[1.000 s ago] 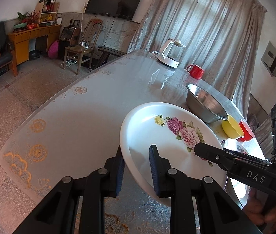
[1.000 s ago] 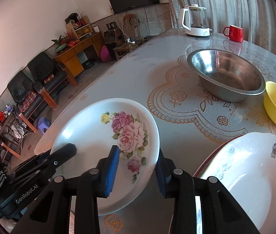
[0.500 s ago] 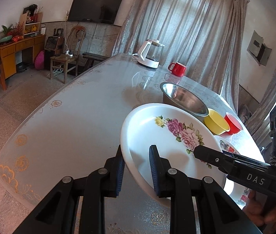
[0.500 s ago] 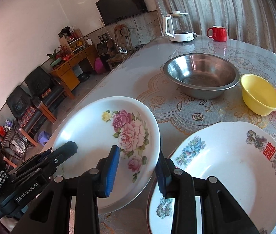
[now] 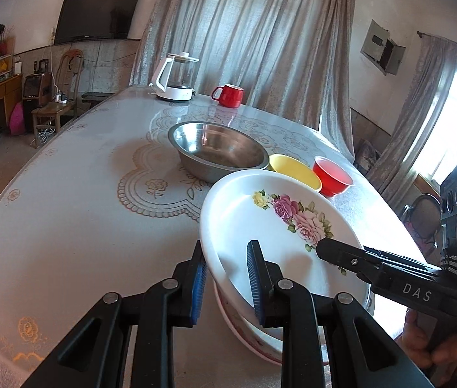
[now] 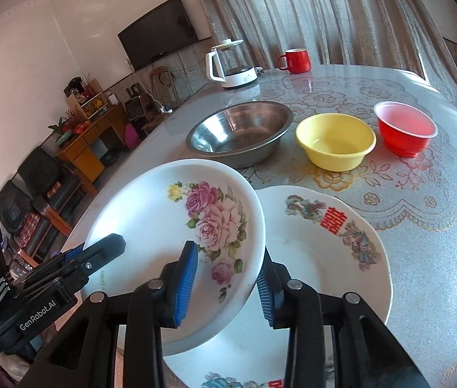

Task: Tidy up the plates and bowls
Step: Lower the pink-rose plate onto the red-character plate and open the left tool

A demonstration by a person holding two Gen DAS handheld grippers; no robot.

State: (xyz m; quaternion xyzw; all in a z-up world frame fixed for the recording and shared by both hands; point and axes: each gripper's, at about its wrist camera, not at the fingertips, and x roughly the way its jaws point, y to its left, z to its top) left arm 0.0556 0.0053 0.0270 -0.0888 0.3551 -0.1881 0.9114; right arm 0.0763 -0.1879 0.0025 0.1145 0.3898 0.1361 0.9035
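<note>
Rose plate (image 6: 176,226) over second plate (image 6: 325,258) — lower rim hidden.

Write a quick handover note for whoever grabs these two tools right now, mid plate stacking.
Left tool: shut on the rose plate at its left rim.
Right tool: shut on the same plate's right rim.
The rose plate is held tilted over the red-character plate, which lies on the table; whether they touch is unclear.
Steel basin, yellow bowl and red bowl stand apart in a row behind, not nested.
Done: rose plate brought over the other plate.
Left: lower and release it, then probably nest the bowls.
</note>
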